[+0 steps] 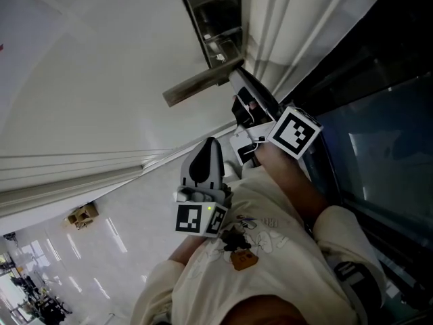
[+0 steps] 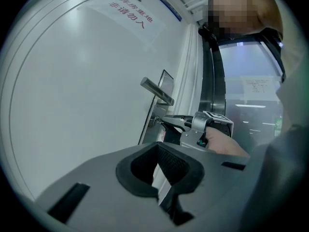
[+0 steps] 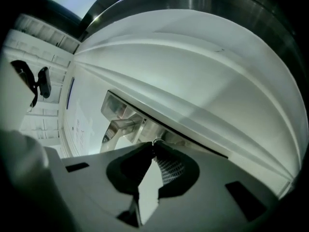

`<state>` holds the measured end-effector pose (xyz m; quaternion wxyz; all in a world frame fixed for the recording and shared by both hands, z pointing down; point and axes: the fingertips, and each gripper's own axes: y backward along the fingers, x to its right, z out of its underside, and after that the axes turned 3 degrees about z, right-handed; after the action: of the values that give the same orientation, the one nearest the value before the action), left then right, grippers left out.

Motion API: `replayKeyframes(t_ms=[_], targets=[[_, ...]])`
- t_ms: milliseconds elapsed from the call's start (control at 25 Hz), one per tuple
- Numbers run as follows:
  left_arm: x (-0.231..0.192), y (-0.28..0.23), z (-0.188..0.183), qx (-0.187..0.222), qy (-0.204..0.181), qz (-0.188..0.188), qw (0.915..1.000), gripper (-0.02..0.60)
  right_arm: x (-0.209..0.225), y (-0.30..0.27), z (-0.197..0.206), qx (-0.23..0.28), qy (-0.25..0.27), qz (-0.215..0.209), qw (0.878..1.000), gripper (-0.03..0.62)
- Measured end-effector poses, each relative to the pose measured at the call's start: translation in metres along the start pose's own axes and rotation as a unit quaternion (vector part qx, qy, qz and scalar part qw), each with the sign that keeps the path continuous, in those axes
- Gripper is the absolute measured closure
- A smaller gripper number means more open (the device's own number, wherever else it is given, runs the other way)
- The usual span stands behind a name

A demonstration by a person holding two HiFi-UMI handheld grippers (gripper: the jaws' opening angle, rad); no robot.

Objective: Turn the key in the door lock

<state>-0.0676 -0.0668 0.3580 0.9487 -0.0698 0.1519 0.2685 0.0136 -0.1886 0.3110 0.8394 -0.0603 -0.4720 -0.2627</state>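
Observation:
The metal lever handle (image 1: 203, 83) sticks out of the lock plate (image 1: 216, 19) on the white door (image 1: 101, 80). Just past the handle, my right gripper (image 1: 238, 105) reaches level to the lock. In the right gripper view its pads (image 3: 169, 168) pinch together on the small metal key (image 3: 153, 141), with the handle (image 3: 118, 124) to the left. The left gripper view shows that gripper (image 2: 163, 122) at the key (image 2: 155, 121), under the handle (image 2: 157, 91). My left gripper (image 1: 208, 144) hangs back from the door, shut on nothing (image 2: 157, 146).
White frame mouldings (image 1: 81, 164) run beside the door. A dark glass panel (image 1: 379, 134) stands at the right. A sign with red characters (image 2: 128, 13) is stuck high on the door. Shiny floor tiles (image 1: 101, 263) lie below, and my cream shirt (image 1: 270, 249) fills the bottom.

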Motion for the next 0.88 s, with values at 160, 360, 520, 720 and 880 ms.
replayKeyframes(t_ms=[160,360,520,720,880], targets=[[0.001,0.0,0.001,-0.003,0.0,0.0,1.0,0.578,0.004,0.001,0.001,-0.008,-0.065,-0.009,0.998,0.56],[0.004,-0.002,0.003,-0.005,0.0,0.003,1.0,0.578,0.011,0.002,0.003,-0.017,-0.137,-0.01,0.99,0.56],[0.005,-0.003,0.005,-0.007,-0.001,0.003,1.0,0.578,0.013,0.002,0.005,-0.021,-0.197,-0.013,0.98,0.56],[0.006,-0.004,0.005,-0.007,-0.001,0.004,1.0,0.578,0.015,0.001,0.007,-0.024,-0.258,-0.02,0.966,0.563],[0.007,-0.004,0.004,-0.006,-0.002,0.002,1.0,0.578,0.015,0.001,0.008,-0.026,-0.298,-0.024,0.954,0.564]])
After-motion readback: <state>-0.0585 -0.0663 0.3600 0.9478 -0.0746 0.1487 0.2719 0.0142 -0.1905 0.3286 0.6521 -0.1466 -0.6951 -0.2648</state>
